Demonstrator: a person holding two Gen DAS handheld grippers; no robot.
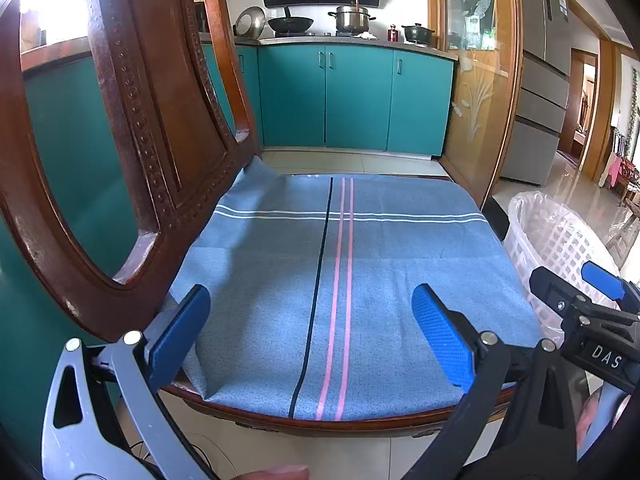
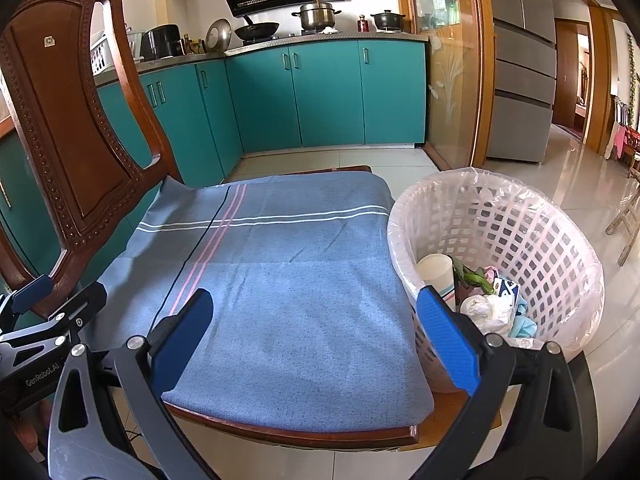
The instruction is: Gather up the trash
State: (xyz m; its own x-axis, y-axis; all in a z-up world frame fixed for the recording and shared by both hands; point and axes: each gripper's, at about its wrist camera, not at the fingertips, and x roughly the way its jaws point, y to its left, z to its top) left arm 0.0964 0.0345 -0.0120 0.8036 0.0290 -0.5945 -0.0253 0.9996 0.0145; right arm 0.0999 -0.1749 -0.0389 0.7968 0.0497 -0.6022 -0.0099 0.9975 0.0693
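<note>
The trash — a white paper cup (image 2: 435, 270), crumpled tissue (image 2: 486, 309) and green scraps (image 2: 472, 278) — lies in the lined white lattice plastic basket (image 2: 552, 216), just right of the right gripper (image 2: 316, 340). Both it and the left gripper (image 1: 312, 332) gape wide, empty, above the blue striped cloth (image 1: 360, 264) on the wooden chair (image 1: 132, 120). A careless sweep could tip the light basket.

Bare blue cloth (image 2: 280, 280) across the whole chair seat, open to approach from the front edge. Carved wooden backrest (image 2: 76, 128) walling off the seat's left side. White lattice basket (image 2: 532, 232) tight against the seat's right edge, mouth open from above, trash (image 2: 484, 300) filling its bottom.
</note>
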